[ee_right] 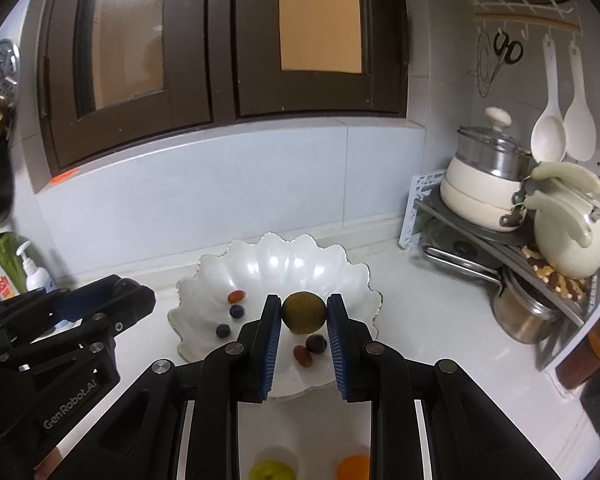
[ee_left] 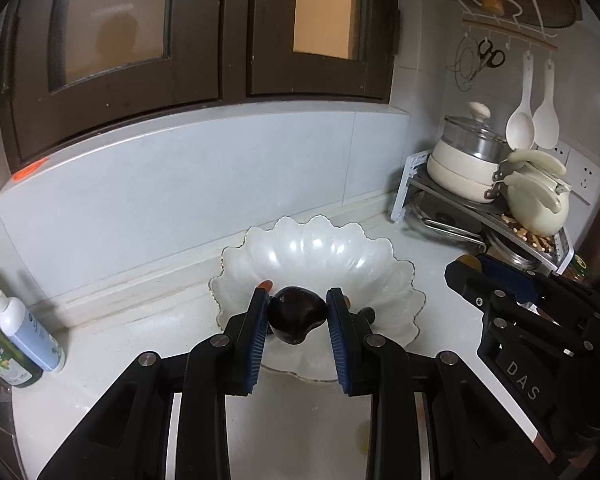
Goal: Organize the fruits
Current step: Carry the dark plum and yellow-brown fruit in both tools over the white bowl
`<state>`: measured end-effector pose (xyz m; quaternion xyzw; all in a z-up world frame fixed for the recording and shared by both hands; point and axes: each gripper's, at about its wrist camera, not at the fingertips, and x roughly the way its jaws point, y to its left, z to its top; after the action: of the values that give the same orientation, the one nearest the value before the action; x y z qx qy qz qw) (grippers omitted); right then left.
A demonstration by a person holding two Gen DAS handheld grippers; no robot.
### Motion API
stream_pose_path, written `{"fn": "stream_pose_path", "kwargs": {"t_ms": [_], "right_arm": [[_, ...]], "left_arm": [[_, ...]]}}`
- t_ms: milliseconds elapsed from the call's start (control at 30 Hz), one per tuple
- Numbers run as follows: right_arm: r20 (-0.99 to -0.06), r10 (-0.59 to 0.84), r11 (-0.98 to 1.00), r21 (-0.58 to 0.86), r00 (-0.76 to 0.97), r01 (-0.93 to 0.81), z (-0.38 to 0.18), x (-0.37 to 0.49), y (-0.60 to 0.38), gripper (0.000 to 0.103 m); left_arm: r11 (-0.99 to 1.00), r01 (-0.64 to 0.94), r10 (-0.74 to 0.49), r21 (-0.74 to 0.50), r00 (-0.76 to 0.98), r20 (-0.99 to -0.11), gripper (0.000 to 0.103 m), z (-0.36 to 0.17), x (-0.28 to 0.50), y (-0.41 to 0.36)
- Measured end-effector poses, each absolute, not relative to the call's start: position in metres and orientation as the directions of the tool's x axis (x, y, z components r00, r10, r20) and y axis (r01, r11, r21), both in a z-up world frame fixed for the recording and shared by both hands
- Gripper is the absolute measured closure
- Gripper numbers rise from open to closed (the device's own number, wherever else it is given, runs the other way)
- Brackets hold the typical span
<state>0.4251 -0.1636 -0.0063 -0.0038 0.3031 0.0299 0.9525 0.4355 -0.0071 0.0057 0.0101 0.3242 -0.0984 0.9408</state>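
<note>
Left gripper clamps dark fruit, right gripper brownish fruit, over bowl (berries: right view only)

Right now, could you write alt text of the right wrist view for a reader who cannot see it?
The right gripper holds a round brownish-green fruit between its blue-padded fingers, above a white scalloped glass bowl on a white counter. In the bowl lie several small dark and reddish fruits. The left gripper shows at the left edge.

Left gripper and right gripper jaws clamped
</note>
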Motion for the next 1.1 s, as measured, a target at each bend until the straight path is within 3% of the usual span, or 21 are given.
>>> {"fn": "stream_pose_path", "kwargs": {"t_ms": [1100], "right_arm": [[-0.748,0.005,1.000,-0.013,0.664,-0.022,-0.062,0.557,-0.183,0.078]], "left_arm": [[0.975,0.215,-0.175,-0.056,0.590,-0.788,0.073,-0.054,0.557,-0.024]]}}
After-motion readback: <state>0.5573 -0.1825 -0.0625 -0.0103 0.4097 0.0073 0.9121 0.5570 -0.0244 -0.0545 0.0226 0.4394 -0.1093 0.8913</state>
